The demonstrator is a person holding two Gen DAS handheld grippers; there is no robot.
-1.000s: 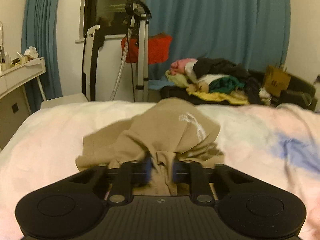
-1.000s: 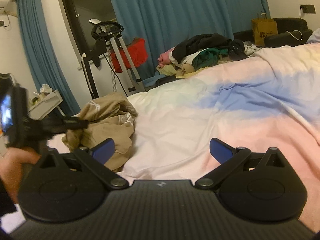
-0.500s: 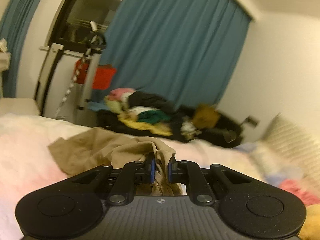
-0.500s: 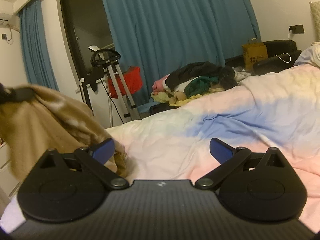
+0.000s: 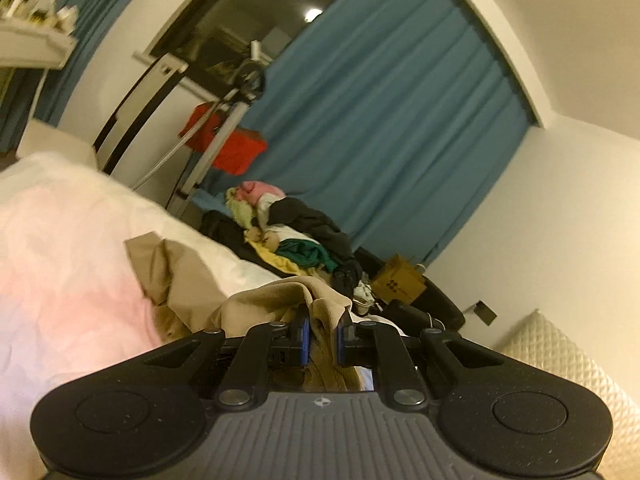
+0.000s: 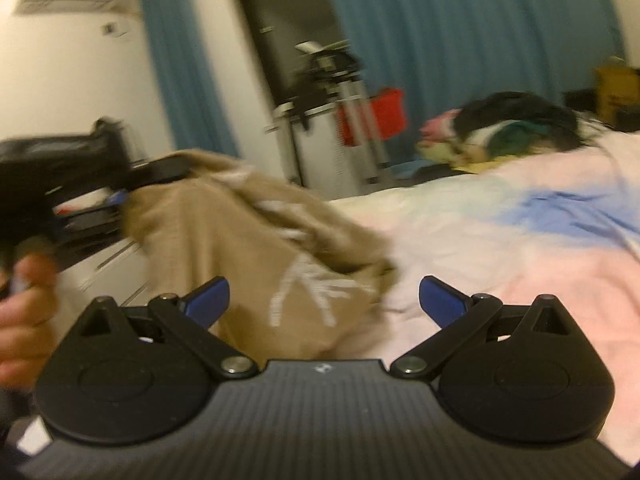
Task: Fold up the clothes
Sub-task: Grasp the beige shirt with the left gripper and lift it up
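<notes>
A tan garment [image 5: 276,300] with a white print hangs from my left gripper [image 5: 323,338], whose blue pads are shut on a bunched fold of it. The rest trails down onto the pale pink and blue bedspread [image 5: 60,272]. In the right wrist view the same tan garment [image 6: 240,248] is lifted at upper left by the left gripper [image 6: 120,196], held in a hand [image 6: 24,312], and drapes down to the bed. My right gripper [image 6: 324,300] stands open just in front of the hanging cloth, nothing between its fingers.
A heap of mixed clothes [image 5: 296,232] lies beyond the bed's far edge. Behind it are a teal curtain [image 5: 380,120], a metal stand with a red bag [image 5: 228,140], a cardboard box [image 5: 400,284] and a white dresser [image 6: 112,264] at left.
My left gripper has lifted the tan garment off the bed and rolled, tilting its view. The right gripper swung left toward the hanging cloth, which now fills its lower centre.
</notes>
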